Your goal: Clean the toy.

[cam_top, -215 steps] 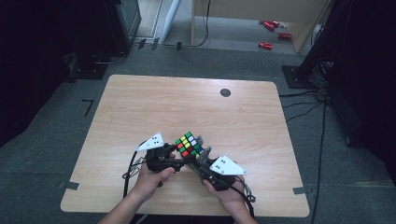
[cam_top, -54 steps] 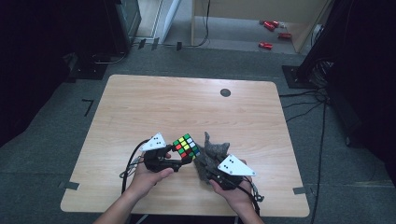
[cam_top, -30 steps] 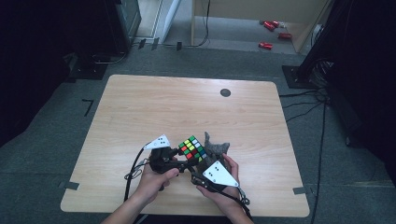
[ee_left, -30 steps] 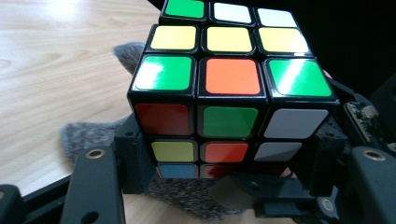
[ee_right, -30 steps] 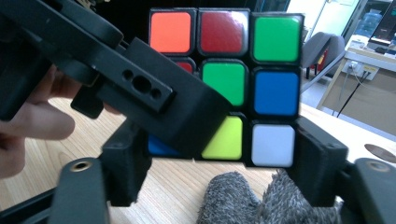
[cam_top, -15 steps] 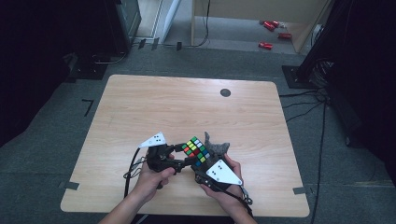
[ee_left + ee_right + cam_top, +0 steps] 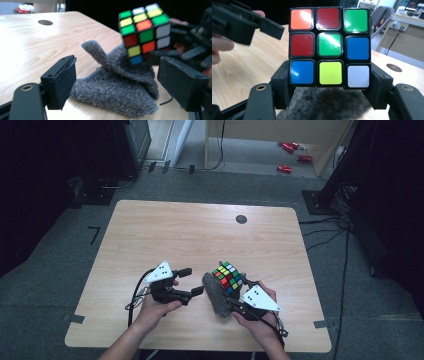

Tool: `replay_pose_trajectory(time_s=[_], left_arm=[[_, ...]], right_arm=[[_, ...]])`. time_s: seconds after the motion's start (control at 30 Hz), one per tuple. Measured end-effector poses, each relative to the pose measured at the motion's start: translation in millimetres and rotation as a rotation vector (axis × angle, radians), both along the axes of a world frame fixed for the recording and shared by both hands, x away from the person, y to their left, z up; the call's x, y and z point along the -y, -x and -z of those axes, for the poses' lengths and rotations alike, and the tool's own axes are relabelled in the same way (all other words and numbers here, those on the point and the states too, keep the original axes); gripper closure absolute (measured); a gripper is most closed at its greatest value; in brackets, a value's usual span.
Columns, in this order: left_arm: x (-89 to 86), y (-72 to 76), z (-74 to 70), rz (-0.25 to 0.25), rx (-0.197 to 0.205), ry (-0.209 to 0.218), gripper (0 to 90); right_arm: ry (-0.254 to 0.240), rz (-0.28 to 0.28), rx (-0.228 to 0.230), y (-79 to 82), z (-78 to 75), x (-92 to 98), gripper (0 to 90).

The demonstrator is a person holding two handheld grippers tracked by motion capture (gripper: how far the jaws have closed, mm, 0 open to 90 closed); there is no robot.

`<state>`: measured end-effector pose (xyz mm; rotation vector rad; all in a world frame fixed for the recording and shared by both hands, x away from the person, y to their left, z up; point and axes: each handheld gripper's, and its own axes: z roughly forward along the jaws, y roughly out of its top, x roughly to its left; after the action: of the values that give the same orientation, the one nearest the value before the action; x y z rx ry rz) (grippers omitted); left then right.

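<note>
Gripped by its bottom layer alone in the right gripper (image 7: 329, 98), the cube (image 7: 329, 47) could be tipped onto the grey cloth (image 7: 117, 92) at 6 o'clock, since the left gripper (image 7: 122, 82) has just been opened, empty.

Light wooden table (image 7: 165, 230), grey carpet floor (image 7: 75, 220), dark surroundings

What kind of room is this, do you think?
Probably an office or lab used for recordings. A plain wooden table stands on grey carpet, cables run across the floor, and the right gripper view shows a desk with a power socket behind.
</note>
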<state>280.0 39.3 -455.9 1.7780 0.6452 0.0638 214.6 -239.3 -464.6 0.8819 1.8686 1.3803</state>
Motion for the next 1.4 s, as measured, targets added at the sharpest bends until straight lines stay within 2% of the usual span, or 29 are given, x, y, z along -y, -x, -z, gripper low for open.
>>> replay_pose_trajectory(time_s=[0.1,0.2,0.27,0.33,0.47,0.53,0.6,0.7,0.83,0.93,1.13,1.27,1.4], left_arm=[[4.2,1.1,2.6,0.009,0.007,-0.015,17.1],[7.1,4.5,0.9,0.017,0.056,-0.025,17.5],[12.5,9.8,2.5,0.017,0.151,-0.093,17.5],[18.3,13.2,7.0,0.028,0.216,-0.134,17.4],[29.9,17.8,15.2,0.038,0.338,-0.178,17.5],[33.7,19.9,17.8,0.045,0.398,-0.18,18.3],[36.2,21.1,18.8,0.045,0.435,-0.179,21.4],[38.9,22.2,19.7,0.038,0.471,-0.173,21.1],[43.1,24.0,22.3,0.033,0.519,-0.181,19.7],[45.6,26.3,22.9,0.03,0.548,-0.172,18.8],[47.6,29.0,24.1,0.048,0.581,-0.165,15.9],[48.3,31.0,25.5,0.046,0.624,-0.188,14.3],[49.7,31.9,28.1,0.062,0.627,-0.202,15.0]], right_arm=[[-0.017,-0.008,-0.009,0.3,-2.4,10.4,35.1],[-0.033,-0.054,-0.033,1.3,-3.7,15.5,35.1],[-0.029,-0.066,-0.043,2.7,-5.1,14.5,35.1],[-0.043,-0.063,-0.056,3.7,-7.0,12.6,35.1],[-0.087,-0.053,-0.086,6.5,-12.3,8.6,35.0],[-0.117,-0.055,-0.105,8.0,-14.2,7.4,35.0],[-0.147,-0.065,-0.129,8.7,-14.7,6.5,35.1],[-0.184,-0.085,-0.175,8.8,-12.9,3.5,35.0],[-0.205,-0.1,-0.213,9.3,-11.2,-2.2,35.0],[-0.217,-0.103,-0.236,9.2,-10.3,-4.8,35.0],[-0.222,-0.127,-0.277,9.7,-8.6,-10.6,35.0],[-0.221,-0.14,-0.303,10.5,-8.3,-14.7,35.0],[-0.216,-0.145,-0.343,9.9,-7.3,-18.6,34.9]])
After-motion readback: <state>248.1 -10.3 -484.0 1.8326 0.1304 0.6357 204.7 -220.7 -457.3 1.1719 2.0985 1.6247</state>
